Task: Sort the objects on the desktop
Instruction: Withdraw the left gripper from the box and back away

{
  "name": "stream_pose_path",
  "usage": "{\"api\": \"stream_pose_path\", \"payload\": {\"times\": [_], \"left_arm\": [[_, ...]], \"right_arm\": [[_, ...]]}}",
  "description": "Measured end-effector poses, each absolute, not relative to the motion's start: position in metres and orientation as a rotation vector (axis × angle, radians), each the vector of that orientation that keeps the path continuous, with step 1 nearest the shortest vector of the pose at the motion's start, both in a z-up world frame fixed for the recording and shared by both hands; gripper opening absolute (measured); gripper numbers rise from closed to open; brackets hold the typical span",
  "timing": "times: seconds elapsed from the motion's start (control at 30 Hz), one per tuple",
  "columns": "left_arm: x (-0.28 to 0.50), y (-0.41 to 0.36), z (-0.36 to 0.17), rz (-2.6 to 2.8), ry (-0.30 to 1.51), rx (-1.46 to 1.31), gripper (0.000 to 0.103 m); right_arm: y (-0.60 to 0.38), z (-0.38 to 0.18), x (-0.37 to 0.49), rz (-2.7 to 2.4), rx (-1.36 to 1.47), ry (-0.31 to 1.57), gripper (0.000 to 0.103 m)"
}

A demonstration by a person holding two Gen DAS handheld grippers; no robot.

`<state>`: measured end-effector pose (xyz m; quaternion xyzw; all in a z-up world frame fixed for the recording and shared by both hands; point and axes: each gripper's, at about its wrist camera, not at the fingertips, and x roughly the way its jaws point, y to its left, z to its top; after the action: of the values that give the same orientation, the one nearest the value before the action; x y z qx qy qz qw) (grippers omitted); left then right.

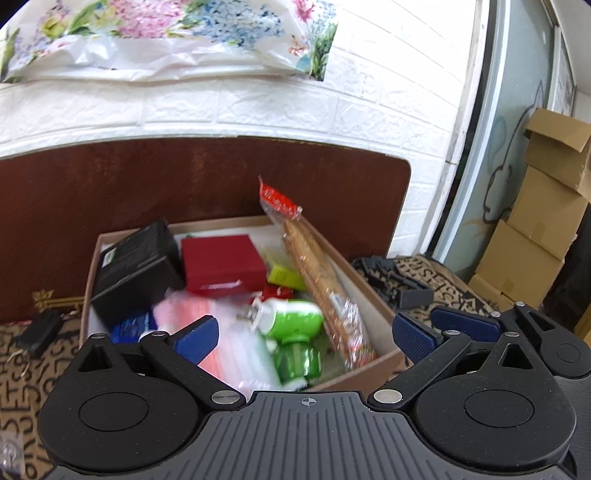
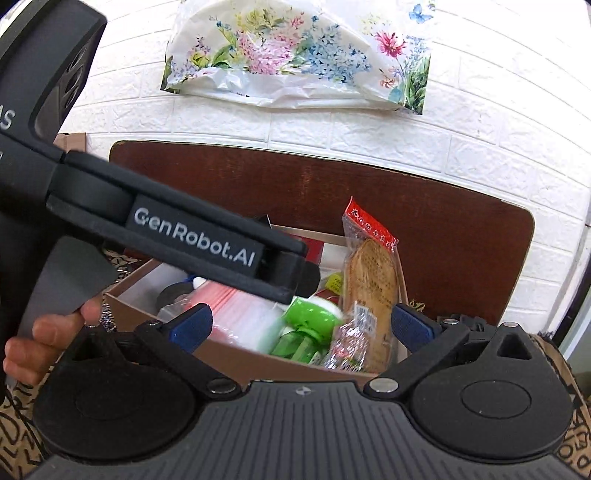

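I note both sets of fingers spread wide and grasping nothing. My left gripper (image 1: pixel 304 338) hovers above the near end of the cardboard box (image 1: pixel 373 365), its blue pads on either side of the contents. My right gripper (image 2: pixel 301 326) hangs over the same box (image 2: pixel 236 356) from the near side; the left gripper's body (image 2: pixel 199 236) crosses that view at upper left, with a hand (image 2: pixel 44 339) on its handle.

Inside the box, nearest: a green and white bottle (image 1: pixel 291 325) lying on its side, just beside a stack of pink-striped clear plastic bags (image 1: pixel 229 332). A long packet of insoles (image 1: pixel 317 273) leans tilted against the right wall, its red header (image 1: pixel 279 201) above the rim. Farther in: a red box (image 1: pixel 223 264), a black box (image 1: pixel 136 271) tilted on the left rim, and a yellow-green carton (image 1: pixel 284 275).

The box rests on a patterned cloth surface (image 1: pixel 22 373). Behind stand a brown headboard-like panel (image 1: pixel 184 184), a white brick wall (image 1: pixel 258 110) and a floral plastic sheet (image 1: pixel 177 33).
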<state>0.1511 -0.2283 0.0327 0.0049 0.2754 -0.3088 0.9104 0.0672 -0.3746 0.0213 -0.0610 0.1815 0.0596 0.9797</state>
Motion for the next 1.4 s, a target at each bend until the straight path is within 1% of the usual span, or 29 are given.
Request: {"api": "stream_pose_path", "payload": {"times": [0.3, 0.67, 1.4], "left_arm": [[0.114, -0.206, 0.026, -0.609, 0.569, 0.044, 0.103], [0.070, -0.169, 0.014, -0.581, 0.600, 0.034, 0.103], [0.013, -0.122, 0.010, -0.501, 0.595, 0.081, 0.103]], "right_arm": [[-0.368, 0.019, 0.032, 0.091, -0.048, 0.385, 0.103], [-0.346, 0.017, -0.008, 0.095, -0.027, 0.387, 0.103], [-0.294, 0.014, -0.061, 0.181, -0.012, 0.396, 0.103]]}}
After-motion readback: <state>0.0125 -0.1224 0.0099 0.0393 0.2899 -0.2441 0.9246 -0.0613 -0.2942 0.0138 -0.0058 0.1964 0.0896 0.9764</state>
